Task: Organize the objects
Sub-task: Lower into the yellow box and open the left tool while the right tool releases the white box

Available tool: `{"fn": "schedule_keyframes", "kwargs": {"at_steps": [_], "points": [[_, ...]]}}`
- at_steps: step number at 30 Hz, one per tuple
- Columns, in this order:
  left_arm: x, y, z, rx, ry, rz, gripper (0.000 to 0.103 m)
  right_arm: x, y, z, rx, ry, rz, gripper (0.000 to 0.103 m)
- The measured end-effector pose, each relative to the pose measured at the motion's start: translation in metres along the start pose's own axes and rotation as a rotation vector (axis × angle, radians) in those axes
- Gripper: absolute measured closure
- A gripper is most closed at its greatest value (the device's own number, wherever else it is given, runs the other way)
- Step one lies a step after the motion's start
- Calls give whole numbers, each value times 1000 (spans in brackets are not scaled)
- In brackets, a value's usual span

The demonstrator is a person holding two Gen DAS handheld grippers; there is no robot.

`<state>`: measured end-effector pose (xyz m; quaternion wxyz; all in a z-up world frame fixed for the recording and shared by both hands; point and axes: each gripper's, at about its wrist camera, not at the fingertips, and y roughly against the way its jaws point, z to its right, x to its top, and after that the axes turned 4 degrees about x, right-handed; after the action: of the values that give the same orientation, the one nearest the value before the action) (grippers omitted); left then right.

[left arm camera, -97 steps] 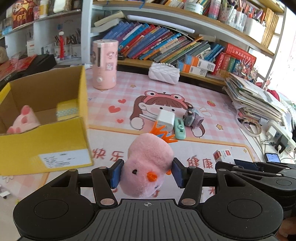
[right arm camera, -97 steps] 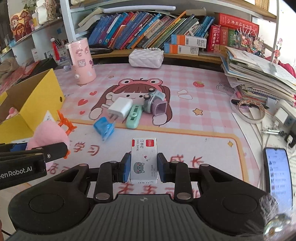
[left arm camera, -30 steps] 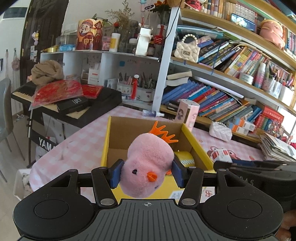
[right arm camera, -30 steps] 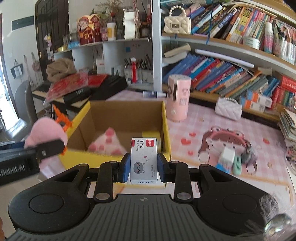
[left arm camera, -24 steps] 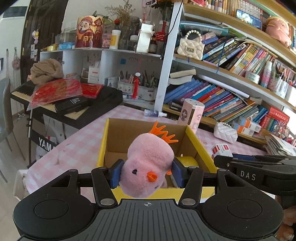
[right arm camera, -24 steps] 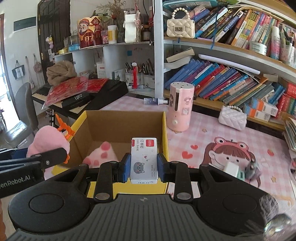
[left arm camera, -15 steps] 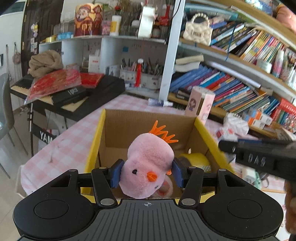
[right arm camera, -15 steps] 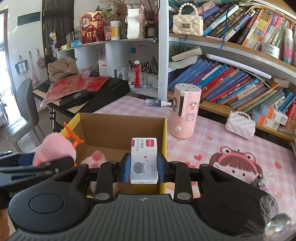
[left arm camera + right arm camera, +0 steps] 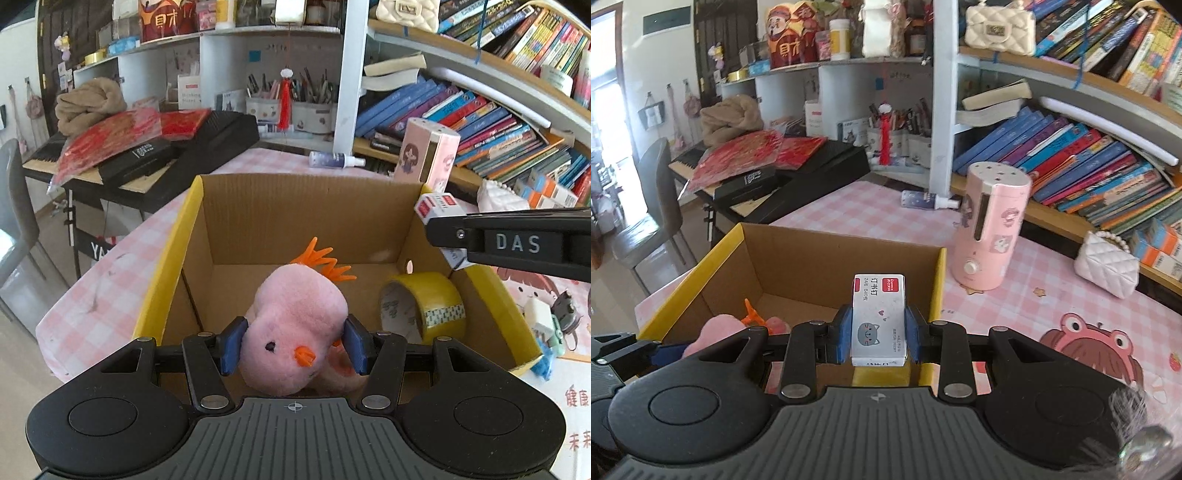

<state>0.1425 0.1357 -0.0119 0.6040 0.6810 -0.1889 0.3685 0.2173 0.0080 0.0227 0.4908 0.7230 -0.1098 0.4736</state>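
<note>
Both grippers have moved from over the tabletop mat to the cardboard box (image 9: pixel 306 218), and the left one now sits lower, inside its opening. Largest first: box on the pink checked tabletop (image 9: pixel 871 206), pink humidifier (image 9: pixel 991 229) just beyond the box's far right corner. Inside the box, a yellow tape roll (image 9: pixel 424 306) by the right wall and another pink plush (image 9: pixel 340 373) partly hidden under the load. Left gripper (image 9: pixel 293 345) points level into the box, jaws clamped on the pink chick plush (image 9: pixel 295 332), which hangs above the box floor. Right gripper (image 9: pixel 878 334) hovers over the box's right wall, jaws tight on the staple box (image 9: pixel 879 317), held upright. To do it well: probably lower the chick further, release over bare floor left of the tape, then bring the staple box fully inside the wall before letting go.
</note>
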Motion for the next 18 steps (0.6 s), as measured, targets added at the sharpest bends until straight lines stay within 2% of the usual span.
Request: {"fn": "schedule_keyframes", "kwargs": {"at_steps": [9, 18], "points": [[-2, -15, 10, 11, -41, -40, 51, 3, -21, -4, 40, 28, -49, 75], [-1, -17, 15, 17, -66, -29, 48, 1, -37, -8, 59, 62, -94, 75]]}}
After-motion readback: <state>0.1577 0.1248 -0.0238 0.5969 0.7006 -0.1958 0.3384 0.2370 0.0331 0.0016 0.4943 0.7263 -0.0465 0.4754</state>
